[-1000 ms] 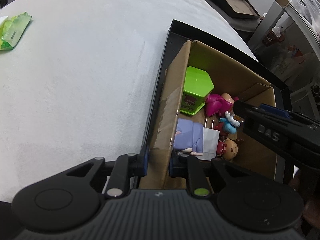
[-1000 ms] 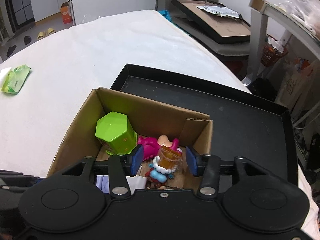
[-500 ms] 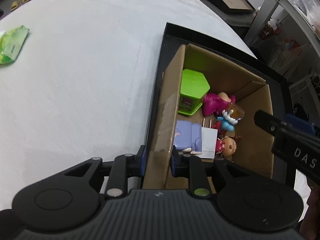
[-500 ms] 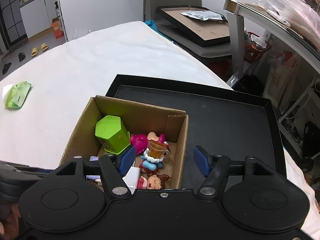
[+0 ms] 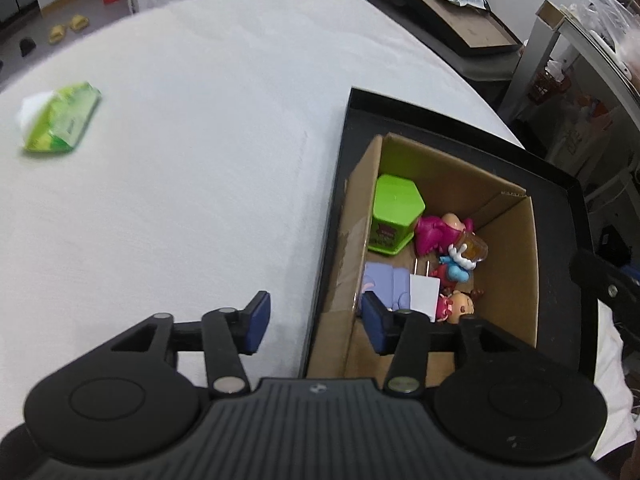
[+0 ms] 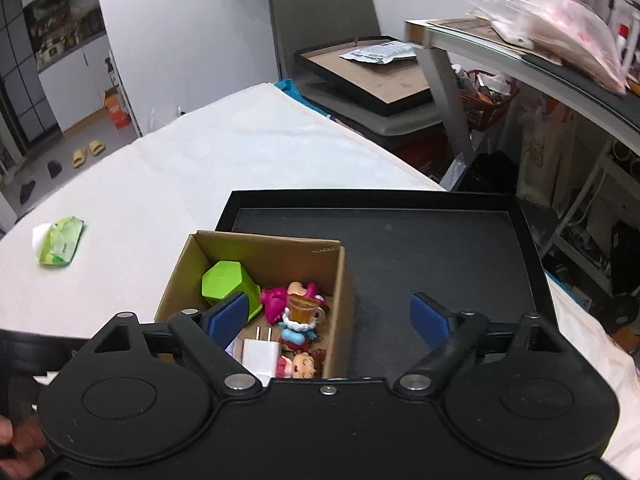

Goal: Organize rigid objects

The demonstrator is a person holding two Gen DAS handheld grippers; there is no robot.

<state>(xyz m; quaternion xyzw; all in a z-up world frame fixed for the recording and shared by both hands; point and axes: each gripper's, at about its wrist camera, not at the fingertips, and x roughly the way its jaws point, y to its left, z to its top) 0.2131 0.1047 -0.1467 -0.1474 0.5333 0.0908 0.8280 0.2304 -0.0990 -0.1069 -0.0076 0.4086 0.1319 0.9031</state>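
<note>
1. Two grippers hang over the near end of the cardboard box (image 5: 516,240), which sits in the left part of the black tray (image 6: 420,248) on the white table (image 5: 192,152).
2. Spread wide and holding nothing, the left gripper (image 5: 312,322) straddles the box's near left corner, one pad outside over the table, the other inside above the toys.
3. Wide apart too and empty, the right gripper (image 6: 332,316) has its jaws either side of the box's right wall, one over the toys, one over bare tray.
4. Inside the box: a green hexagonal container (image 5: 396,216) at the far left, a pink figure (image 5: 432,234) beside it, a blue figure with an amber cup (image 5: 464,258), a white plug adapter (image 6: 260,354), a lilac toy (image 5: 384,284) and a small doll head (image 5: 458,306) nearest.
5. By my reckoning the toys are all gathered and both hands are clear of the box, so this looks like the close of the packing step.
6. A green packet (image 5: 60,124) lies well apart on the far left of the table; whether it belongs to the task I cannot tell, but reaching it would call for a long move left.
</note>
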